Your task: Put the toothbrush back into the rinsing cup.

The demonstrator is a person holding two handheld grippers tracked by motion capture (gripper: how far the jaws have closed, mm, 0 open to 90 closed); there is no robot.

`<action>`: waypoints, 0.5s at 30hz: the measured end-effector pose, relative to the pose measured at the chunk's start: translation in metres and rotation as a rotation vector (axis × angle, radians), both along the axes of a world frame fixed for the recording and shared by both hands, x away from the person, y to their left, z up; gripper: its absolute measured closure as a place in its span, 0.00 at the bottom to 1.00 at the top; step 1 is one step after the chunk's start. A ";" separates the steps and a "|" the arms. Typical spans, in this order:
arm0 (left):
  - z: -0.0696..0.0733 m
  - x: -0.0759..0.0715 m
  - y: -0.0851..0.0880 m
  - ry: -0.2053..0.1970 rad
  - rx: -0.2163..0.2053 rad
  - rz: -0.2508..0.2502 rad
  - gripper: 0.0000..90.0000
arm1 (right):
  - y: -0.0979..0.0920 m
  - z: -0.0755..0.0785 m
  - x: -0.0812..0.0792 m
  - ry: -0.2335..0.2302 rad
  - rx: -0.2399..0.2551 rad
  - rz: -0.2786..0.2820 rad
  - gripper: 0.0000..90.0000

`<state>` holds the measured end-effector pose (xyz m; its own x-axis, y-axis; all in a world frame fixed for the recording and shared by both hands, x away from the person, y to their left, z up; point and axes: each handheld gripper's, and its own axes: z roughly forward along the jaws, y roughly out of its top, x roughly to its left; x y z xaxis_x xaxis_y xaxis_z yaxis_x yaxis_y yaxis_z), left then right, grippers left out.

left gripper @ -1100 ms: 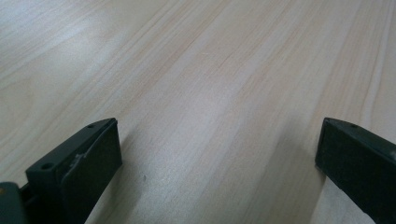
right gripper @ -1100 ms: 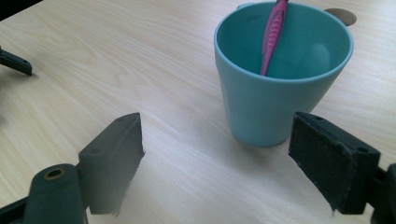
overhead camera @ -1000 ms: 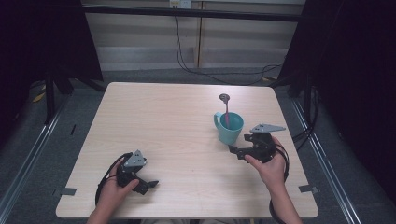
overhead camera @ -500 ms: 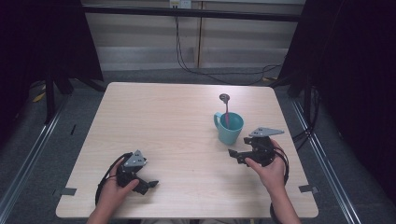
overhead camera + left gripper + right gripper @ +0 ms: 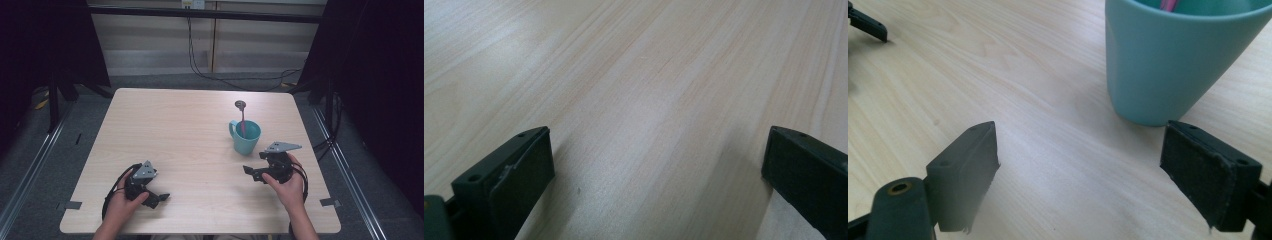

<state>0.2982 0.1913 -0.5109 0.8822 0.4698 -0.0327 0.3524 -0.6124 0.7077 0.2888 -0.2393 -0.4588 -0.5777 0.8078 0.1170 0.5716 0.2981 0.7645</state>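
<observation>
A teal mug (image 5: 246, 136) stands right of the table's middle, and a pink-handled spoon (image 5: 241, 114) leans out of its far side. In the right gripper view the mug (image 5: 1173, 60) is just beyond the right jaw, with the pink handle (image 5: 1168, 4) at its rim. My right gripper (image 5: 254, 174) rests near the mug's front right, pointing left; it (image 5: 1078, 165) is open with bare wood between the jaws. My left gripper (image 5: 159, 197) lies at the front left, and it (image 5: 659, 170) is open over bare table.
The light wooden table (image 5: 175, 125) has free room across its left and far parts. One jaw of the other gripper (image 5: 868, 22) shows far off in the right gripper view. Metal rails (image 5: 30, 170) flank the table, and cables (image 5: 240, 77) lie on the floor behind it.
My right gripper has drawn back a little from the mug toward the table's near edge. The left gripper, mug and spoon have stayed put.
</observation>
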 end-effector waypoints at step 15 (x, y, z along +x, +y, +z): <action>0.000 0.000 0.000 0.001 0.000 0.002 0.00 | -0.001 -0.017 -0.009 0.020 -0.055 0.017 0.17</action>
